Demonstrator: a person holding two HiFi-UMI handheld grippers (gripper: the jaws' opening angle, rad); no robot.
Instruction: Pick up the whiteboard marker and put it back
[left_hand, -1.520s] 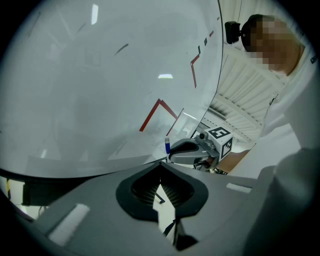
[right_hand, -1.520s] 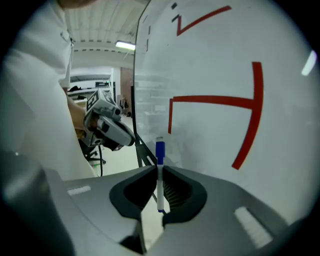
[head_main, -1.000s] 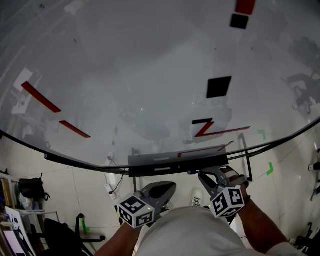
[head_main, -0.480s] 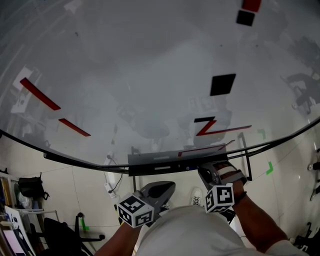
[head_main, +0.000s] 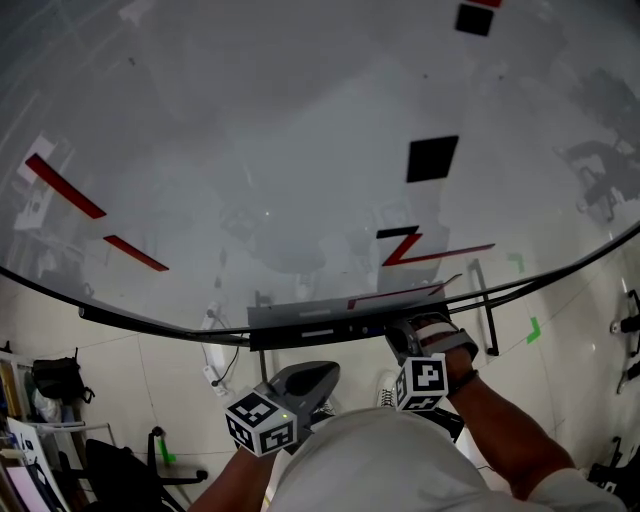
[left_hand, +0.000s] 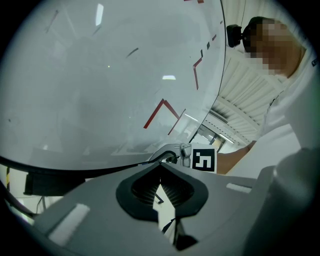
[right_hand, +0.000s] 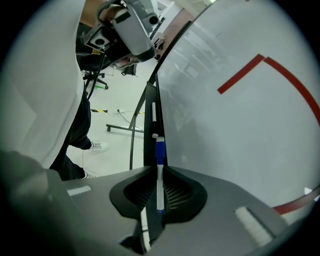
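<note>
right gripper (right_hand: 159, 172) clamped on whiteboard marker (right_hand: 160, 151), mid-barrel | likely light, stiff, slick; avoid cap | left gripper (left_hand: 161, 172) closed, empty

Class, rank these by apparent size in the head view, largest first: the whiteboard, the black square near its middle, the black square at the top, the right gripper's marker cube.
1. whiteboard.
2. middle black square and right gripper's marker cube: about alike; the cube is nearer the camera, so unranked.
3. top black square, smallest.
</note>
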